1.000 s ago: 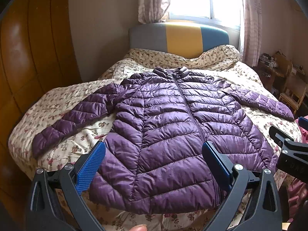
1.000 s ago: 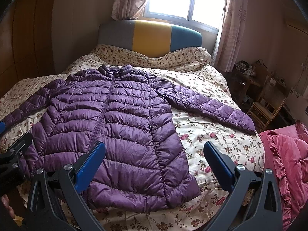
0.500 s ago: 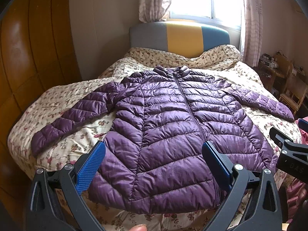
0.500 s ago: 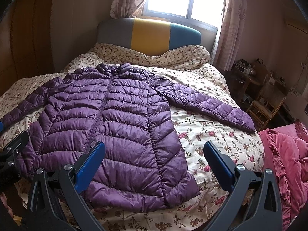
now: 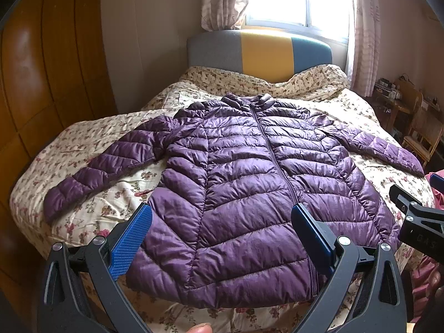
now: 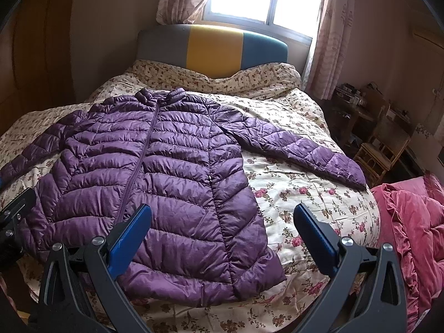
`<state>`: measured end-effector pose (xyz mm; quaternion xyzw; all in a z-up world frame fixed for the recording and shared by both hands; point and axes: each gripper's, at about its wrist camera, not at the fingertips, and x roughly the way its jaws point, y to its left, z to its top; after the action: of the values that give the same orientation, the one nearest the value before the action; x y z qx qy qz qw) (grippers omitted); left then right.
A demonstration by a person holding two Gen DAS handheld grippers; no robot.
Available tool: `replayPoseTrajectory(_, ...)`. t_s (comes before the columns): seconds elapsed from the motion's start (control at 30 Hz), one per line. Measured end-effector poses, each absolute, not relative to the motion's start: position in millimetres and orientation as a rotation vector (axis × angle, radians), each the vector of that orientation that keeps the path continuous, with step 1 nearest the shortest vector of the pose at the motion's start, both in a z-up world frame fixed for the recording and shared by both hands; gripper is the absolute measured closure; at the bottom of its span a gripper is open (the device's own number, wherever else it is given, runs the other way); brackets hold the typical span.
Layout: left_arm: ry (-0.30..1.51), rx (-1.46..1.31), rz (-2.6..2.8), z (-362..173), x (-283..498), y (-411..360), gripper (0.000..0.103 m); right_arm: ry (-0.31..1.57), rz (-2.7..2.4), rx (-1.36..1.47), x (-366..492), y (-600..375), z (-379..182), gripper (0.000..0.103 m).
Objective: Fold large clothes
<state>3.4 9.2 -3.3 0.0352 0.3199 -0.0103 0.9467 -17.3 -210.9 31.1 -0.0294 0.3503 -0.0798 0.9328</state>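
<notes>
— What does the left wrist view show?
— A purple puffer jacket point(image 5: 249, 194) lying flat on the floral quilt point(image 5: 91, 144), zipped, sleeves out, collar toward the headboard point(image 5: 260, 52). The left gripper point(image 5: 222, 238) is spread wide above its hem, holding nothing.

— And the right?
— The right gripper point(image 6: 222, 238) is spread too, over the hem's right corner, near a pink blanket point(image 6: 413, 222).

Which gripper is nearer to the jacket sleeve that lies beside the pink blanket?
Right. The right gripper hovers open above the hem corner on that side, with the sleeve just ahead. The left gripper hovers open above the hem's other half, farther from it.
</notes>
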Motion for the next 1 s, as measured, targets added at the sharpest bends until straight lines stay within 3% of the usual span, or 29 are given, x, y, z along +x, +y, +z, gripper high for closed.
replayPoseTrajectory(1.0, 0.665, 0.072, -0.036, -8, 8, 5, 0.004, 0.77, -0.185, -0.047, -4, -222, 16, 0.002)
